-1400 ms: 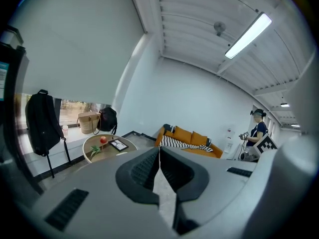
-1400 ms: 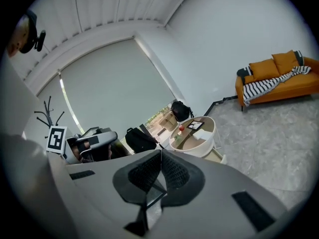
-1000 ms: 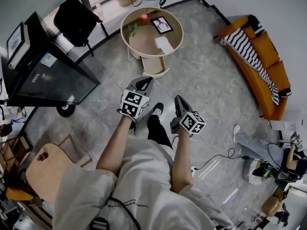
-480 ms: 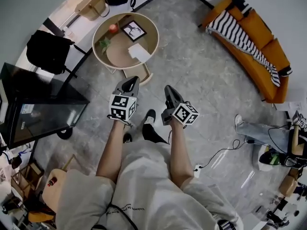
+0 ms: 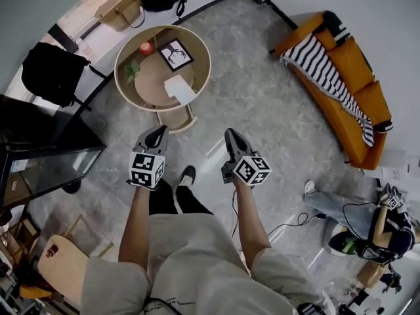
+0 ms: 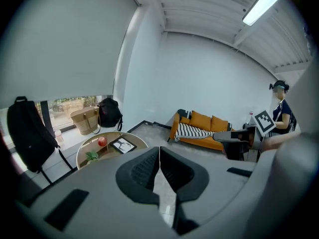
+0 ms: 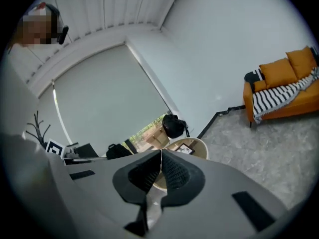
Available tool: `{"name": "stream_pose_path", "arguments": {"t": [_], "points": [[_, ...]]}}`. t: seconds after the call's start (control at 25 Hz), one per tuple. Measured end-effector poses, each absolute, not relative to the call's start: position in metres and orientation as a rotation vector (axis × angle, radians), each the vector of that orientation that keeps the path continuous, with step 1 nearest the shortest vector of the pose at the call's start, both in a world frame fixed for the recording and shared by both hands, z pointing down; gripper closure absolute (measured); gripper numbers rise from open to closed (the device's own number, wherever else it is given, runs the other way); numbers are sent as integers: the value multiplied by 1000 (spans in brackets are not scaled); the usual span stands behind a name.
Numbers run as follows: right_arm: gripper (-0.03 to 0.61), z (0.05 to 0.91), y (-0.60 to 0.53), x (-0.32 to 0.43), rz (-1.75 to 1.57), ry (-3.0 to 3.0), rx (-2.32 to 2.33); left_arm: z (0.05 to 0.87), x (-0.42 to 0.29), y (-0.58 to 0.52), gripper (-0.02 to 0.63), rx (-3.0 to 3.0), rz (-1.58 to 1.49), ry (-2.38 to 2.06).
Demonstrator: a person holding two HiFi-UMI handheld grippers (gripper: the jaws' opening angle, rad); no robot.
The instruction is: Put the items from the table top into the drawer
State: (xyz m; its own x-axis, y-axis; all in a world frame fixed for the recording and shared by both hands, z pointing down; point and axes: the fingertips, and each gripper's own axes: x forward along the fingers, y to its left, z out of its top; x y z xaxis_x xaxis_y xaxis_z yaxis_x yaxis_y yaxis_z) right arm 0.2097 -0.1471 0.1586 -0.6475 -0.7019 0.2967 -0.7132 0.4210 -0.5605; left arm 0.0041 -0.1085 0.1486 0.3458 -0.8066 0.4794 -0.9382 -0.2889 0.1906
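Observation:
A round wooden table (image 5: 197, 51) stands ahead on the grey floor. On it lie a red apple (image 5: 146, 47), a framed picture (image 5: 175, 54), a small green plant (image 5: 133, 71) and a white pad (image 5: 179, 88). A drawer (image 5: 176, 119) juts out from the table's near side. My left gripper (image 5: 157, 132) is shut and empty, just short of the drawer. My right gripper (image 5: 231, 135) is also shut and empty, further right over bare floor. The left gripper view shows the table (image 6: 83, 148), the apple (image 6: 102, 141) and the picture (image 6: 122, 144) beyond its closed jaws.
An orange sofa (image 5: 354, 117) with a striped blanket (image 5: 321, 71) lines the right wall. A black backpack (image 5: 49, 71) and a dark glass cabinet (image 5: 39, 163) stand left. Two bags (image 5: 118, 5) sit behind the table. A seated person (image 5: 367, 222) and a floor cable (image 5: 289, 222) are at lower right.
The head view has swung, so the table now sits further left. Both grippers were carried along with the walking person and stayed shut and empty.

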Motion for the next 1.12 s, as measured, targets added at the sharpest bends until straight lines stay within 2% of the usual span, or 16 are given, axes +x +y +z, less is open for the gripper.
{"name": "stream_pose_path", "arguments": {"t": [0.2,0.48,0.68,0.84,1.12], "points": [[543,195,-183,185,883,-2509,1187,195,-37,-135,592,2091,334,-1507],[543,270,-247,113,733,-2374,1027,299,-85,-186,592,1972,259,-1463],[543,328,-284,56,695,-2321,912,364,-108,-210,592,1920,247,-1431],[543,370,-313,24,796,-2283,953,410,-124,-219,592,1858,257,-1382],[543,406,-351,-29,758,-2277,838,446,-142,-239,592,1811,311,-1338]]}}
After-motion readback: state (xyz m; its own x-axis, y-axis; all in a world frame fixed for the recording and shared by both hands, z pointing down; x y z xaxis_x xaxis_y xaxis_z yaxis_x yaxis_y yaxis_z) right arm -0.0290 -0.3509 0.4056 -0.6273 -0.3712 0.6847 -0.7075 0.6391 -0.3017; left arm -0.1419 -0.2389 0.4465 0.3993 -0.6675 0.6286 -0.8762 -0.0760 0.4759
